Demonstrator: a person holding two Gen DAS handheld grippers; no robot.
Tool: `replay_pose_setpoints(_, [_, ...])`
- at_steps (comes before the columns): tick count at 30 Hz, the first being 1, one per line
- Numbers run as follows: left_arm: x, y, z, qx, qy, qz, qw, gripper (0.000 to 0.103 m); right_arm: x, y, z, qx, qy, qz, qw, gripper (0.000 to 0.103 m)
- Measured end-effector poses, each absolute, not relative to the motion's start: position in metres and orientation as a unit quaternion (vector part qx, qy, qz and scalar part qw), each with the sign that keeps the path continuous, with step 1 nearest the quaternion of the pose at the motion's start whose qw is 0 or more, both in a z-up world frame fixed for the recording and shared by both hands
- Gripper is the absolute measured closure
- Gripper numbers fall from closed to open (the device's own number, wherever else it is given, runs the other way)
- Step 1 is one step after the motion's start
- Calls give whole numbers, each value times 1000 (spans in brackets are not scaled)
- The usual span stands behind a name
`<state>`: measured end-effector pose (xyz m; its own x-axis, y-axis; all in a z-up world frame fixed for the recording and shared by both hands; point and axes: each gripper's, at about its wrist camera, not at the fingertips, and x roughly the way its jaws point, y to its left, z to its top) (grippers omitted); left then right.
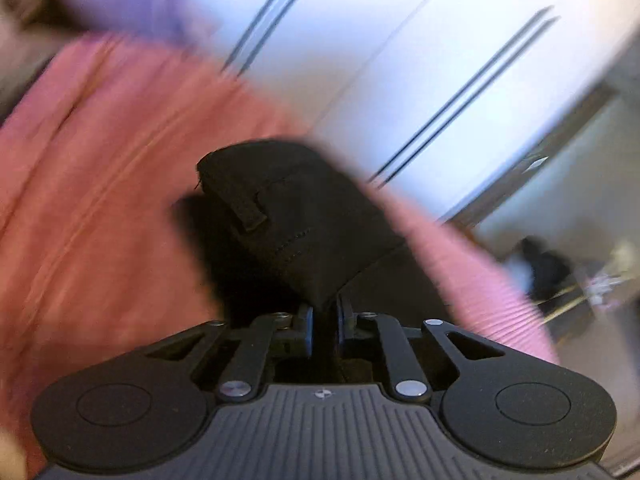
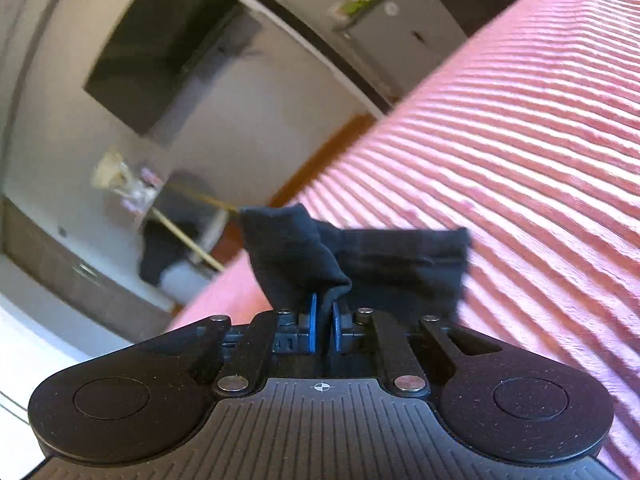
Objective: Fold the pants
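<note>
**Both grippers pinch the black pants above the pink bedspread**

Left wrist view: the left gripper (image 1: 324, 320) has its fingers nearly closed on a corner of the black pants (image 1: 296, 224), belt loop (image 1: 249, 212) visible; the cloth juts forward over the blurred pink bedspread (image 1: 100, 180).

Right wrist view: the right gripper (image 2: 324, 320) clamps a bunched fold of the pants (image 2: 296, 256), whose remaining cloth runs rightward across the ribbed bedspread (image 2: 500, 160).

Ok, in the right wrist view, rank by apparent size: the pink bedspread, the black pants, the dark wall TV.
1. pink bedspread, clearly largest.
2 and 3. black pants and dark wall TV look alike in area; the pants are far nearer the camera, so unranked.
</note>
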<state>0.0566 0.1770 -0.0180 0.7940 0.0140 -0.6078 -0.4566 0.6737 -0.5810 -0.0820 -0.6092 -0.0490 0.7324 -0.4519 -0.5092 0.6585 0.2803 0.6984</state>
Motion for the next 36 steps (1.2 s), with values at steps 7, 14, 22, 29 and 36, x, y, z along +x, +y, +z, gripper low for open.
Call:
replay_pose_setpoints(7, [57, 173, -27, -370, 303, 134, 868, 67, -84, -622, -58, 523, 111, -344, 772, 76])
replay_pose_setpoints(14, [62, 167, -24, -364, 299, 136, 871, 65, -74, -610, -41, 470, 103, -330, 812, 94])
replay_pose_setpoints(22, [56, 168, -15, -354, 301, 152, 872, 68, -88, -610, -8, 410, 74, -380, 826, 96])
replay_pose_setpoints(29, [43, 155, -3, -293, 301, 203, 884, 36, -90, -615, -6, 370, 105, -502, 774, 76])
replay_pose_setpoints(36, [51, 99, 29, -171, 271, 168, 932, 27, -9, -585, -21, 263, 239, -390, 850, 82])
